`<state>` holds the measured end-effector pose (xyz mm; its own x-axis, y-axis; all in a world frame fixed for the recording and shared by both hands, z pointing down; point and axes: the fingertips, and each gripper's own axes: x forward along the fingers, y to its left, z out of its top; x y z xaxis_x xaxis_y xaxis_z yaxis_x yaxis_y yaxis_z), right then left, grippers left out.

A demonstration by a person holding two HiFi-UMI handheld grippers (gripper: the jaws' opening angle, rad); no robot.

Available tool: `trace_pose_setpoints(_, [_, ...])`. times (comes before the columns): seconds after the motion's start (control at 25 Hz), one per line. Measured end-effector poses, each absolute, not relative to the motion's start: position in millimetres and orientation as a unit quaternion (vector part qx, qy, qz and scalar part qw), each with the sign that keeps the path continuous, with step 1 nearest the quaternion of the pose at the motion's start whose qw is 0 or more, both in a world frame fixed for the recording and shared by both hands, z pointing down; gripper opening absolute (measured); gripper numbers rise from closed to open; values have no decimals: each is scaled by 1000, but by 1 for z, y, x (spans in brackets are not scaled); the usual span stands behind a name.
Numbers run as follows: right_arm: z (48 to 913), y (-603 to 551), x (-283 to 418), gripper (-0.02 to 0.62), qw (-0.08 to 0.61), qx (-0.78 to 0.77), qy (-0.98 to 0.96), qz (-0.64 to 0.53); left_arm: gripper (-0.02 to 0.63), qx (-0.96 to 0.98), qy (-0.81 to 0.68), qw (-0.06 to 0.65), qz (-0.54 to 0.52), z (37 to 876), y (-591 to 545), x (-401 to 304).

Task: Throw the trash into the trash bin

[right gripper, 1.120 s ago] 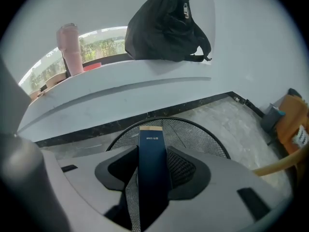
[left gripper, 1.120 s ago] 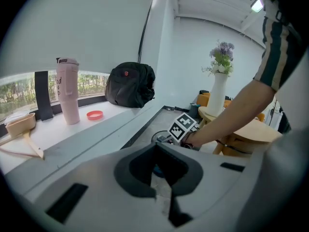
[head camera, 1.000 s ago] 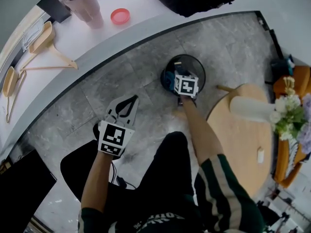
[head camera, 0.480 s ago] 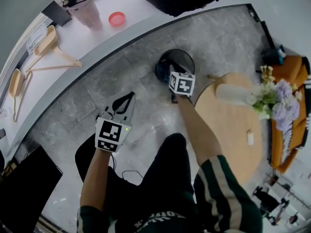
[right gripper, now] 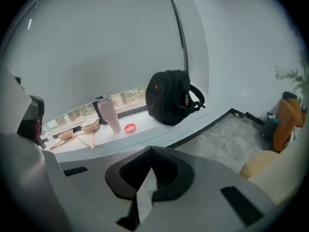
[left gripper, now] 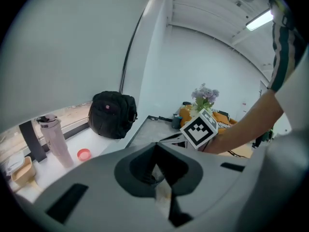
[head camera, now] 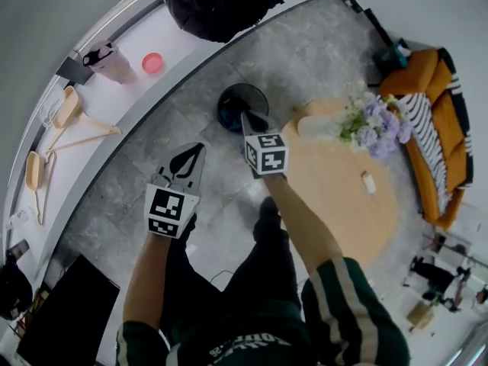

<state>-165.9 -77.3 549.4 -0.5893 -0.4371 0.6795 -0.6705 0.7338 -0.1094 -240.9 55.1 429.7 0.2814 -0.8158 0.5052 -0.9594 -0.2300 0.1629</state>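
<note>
Two grippers are held over the grey floor (head camera: 305, 52). On the left, the left gripper (head camera: 200, 148) is seen with its jaws pressed together, nothing between them. The trash bin (head camera: 229, 91) is set on the floor. Just past it is the right gripper (head camera: 246, 117) — likewise closed and empty — beside the round table (head camera: 343, 204).

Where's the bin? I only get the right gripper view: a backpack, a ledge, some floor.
Observer: The bin stands on the floor beside a round table, in the head view.
Operator: Is my gripper near it?
Observer: There the right gripper overlaps the bin's rim.
Operator: And the other one?
Observer: The left gripper sits left of the bin, jaws together.
</note>
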Motion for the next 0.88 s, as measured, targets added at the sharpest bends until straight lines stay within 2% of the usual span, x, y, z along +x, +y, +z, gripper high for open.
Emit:
trace_pose_setpoints(0.16, [502,-67,-138,2,304,338,-873,179,0,799,-535,210,179,403,43,-209])
trace_pose_setpoints(0.4, [460,-47,-56,2,287,373,-858,207,0,821,-499,200,190,369,35,-146])
trace_pose_setpoints(0.6, [456,-43,35,2,279,414,-839,218,0,841,-464,200,196,366,23,-75])
trace_pose_setpoints(0.88, [454,-49,181,2,274,472,-809,221,0,877,-389,190,207,375,3,64])
